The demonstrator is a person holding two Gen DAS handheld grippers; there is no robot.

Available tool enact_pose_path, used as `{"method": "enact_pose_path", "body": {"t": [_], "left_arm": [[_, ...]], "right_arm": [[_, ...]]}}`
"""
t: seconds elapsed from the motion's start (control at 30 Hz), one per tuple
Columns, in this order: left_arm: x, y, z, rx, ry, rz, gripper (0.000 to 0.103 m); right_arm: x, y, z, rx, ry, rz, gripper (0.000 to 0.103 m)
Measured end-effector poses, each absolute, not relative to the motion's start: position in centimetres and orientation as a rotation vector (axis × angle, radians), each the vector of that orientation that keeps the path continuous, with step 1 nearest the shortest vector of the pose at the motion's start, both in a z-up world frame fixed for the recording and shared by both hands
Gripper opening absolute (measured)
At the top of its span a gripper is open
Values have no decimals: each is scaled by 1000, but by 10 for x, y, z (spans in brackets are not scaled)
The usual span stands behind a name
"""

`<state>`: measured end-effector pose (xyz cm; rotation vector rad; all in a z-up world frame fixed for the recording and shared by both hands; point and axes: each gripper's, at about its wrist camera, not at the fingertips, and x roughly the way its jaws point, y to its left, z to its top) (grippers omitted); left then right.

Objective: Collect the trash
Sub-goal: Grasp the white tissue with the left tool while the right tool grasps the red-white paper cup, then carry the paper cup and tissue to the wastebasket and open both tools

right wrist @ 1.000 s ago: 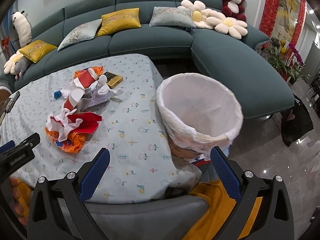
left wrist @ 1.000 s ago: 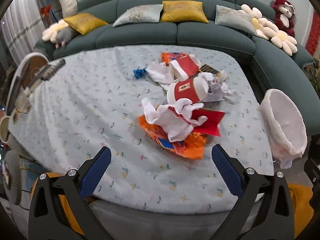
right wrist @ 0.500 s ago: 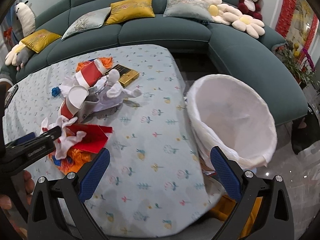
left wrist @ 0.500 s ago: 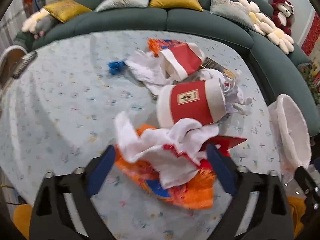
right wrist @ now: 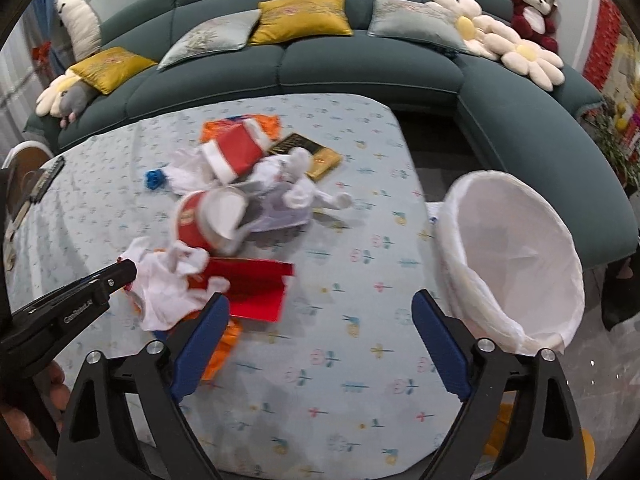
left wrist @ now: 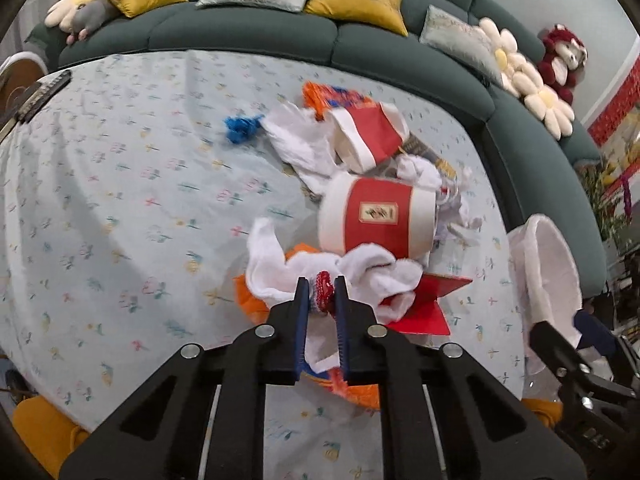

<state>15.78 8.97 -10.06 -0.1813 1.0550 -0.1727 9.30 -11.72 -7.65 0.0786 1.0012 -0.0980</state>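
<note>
Both tongs were over the table (right wrist: 348,412), but only one was working: the left gripper (left wrist: 321,294) had gone from spread wide above the heap a second earlier, down to the rubbish half a second ago, to pressed together now, pinching the red-trimmed edge of a crumpled white wrapper (left wrist: 360,268) at the near side of the pile. That wrapper lay on orange packaging (left wrist: 250,300) and touched a flat red card (left wrist: 424,304), with a red and white paper cup (left wrist: 378,216) on its side just behind it; a second red and white cup (left wrist: 370,136), more white tissue (left wrist: 304,148), a blue scrap (left wrist: 240,126) and a gold box (right wrist: 316,152) sat further back. The right gripper (right wrist: 320,332) hung spread and empty near the table edge, and over that same second it had shifted from in front of the bin toward the pile. The white-lined bin (right wrist: 516,248) stood open just off the right edge of the table, apparently with nothing in it. So the grab seemed made, and the task was only starting: the wrapper still had to be lifted clear and carried right to the bin, and because it lay tangled with the card and the orange packaging, a neighbour might drag along or drop off on the way
</note>
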Motion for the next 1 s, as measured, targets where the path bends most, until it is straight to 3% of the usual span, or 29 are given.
{"method": "enact_pose_path", "body": {"t": [0.27, 0.47, 0.57, 0.63, 0.87, 1.0], "left_arm": [[154, 126, -73, -200, 986, -121, 12], [165, 141, -69, -213, 970, -106, 12], [173, 146, -74, -223, 979, -98, 12], [176, 148, -78, -220, 984, -93, 12], [186, 148, -90, -226, 1008, -104, 12], [188, 145, -92, -237, 1023, -111, 12]], "right_arm": [[112, -76, -63, 48, 984, 4, 75], [148, -44, -74, 12, 1007, 71, 60], [164, -36, -86, 2, 1029, 80, 51], [174, -35, -96, 8, 1053, 81, 39], [194, -48, -122, 82, 1123, 81, 26], [193, -44, -125, 90, 1141, 146, 10]]}}
